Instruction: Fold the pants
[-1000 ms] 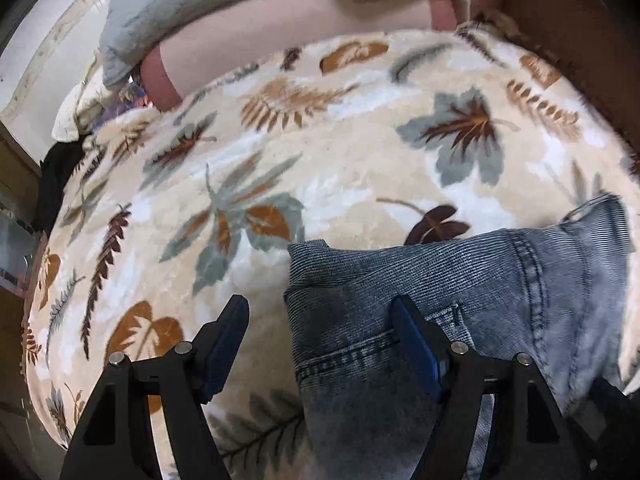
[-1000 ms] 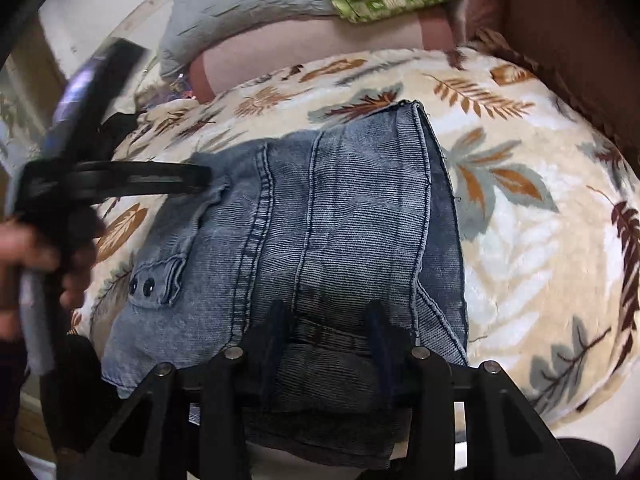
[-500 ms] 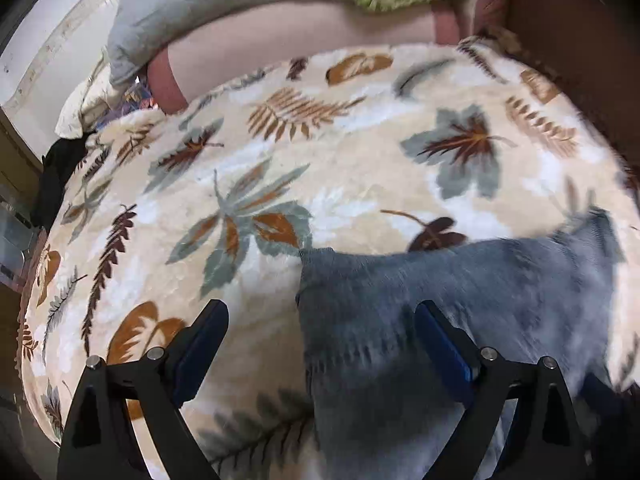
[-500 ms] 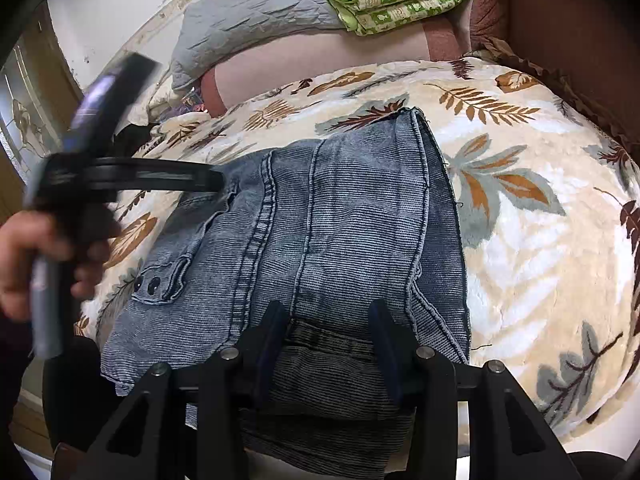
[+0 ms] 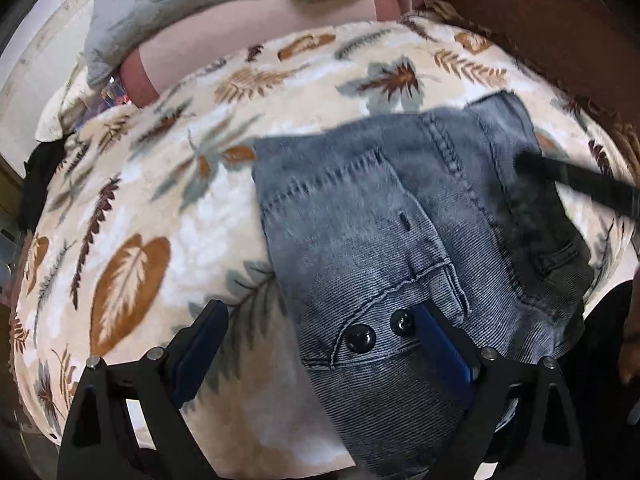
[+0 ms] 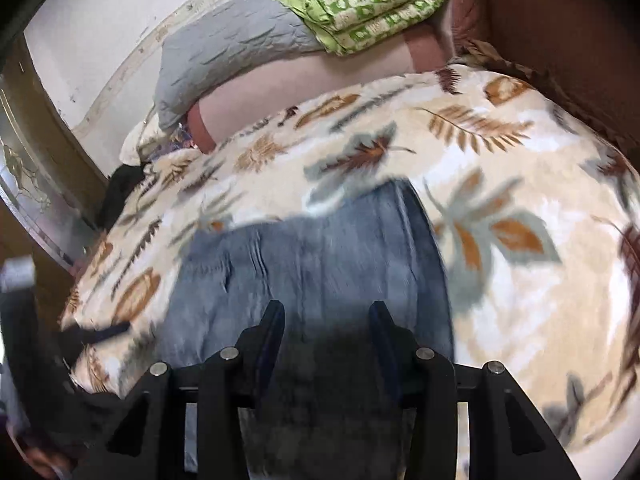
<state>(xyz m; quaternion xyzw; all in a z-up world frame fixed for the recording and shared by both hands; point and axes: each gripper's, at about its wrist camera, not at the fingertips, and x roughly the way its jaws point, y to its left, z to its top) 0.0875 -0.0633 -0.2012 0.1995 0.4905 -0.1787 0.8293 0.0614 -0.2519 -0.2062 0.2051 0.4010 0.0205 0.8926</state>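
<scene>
Pants [image 5: 384,240] lie folded into a compact block on the leaf-print blanket [image 5: 132,264], near its front edge so both of our arms reach. Left hand-held gripper [image 5: 320,340] is spread wide, straddling the pants' left edge, gripping nothing. Right hand-held gripper [image 6: 328,328] sits partly spread over the denim; can't tell if it pinches fabric.

folded pants [image 5: 400,216] lie on the blanket [image 5: 132,208]; pillow [image 5: 176,4] and quilt [image 6: 380,4] lie behind.
</scene>
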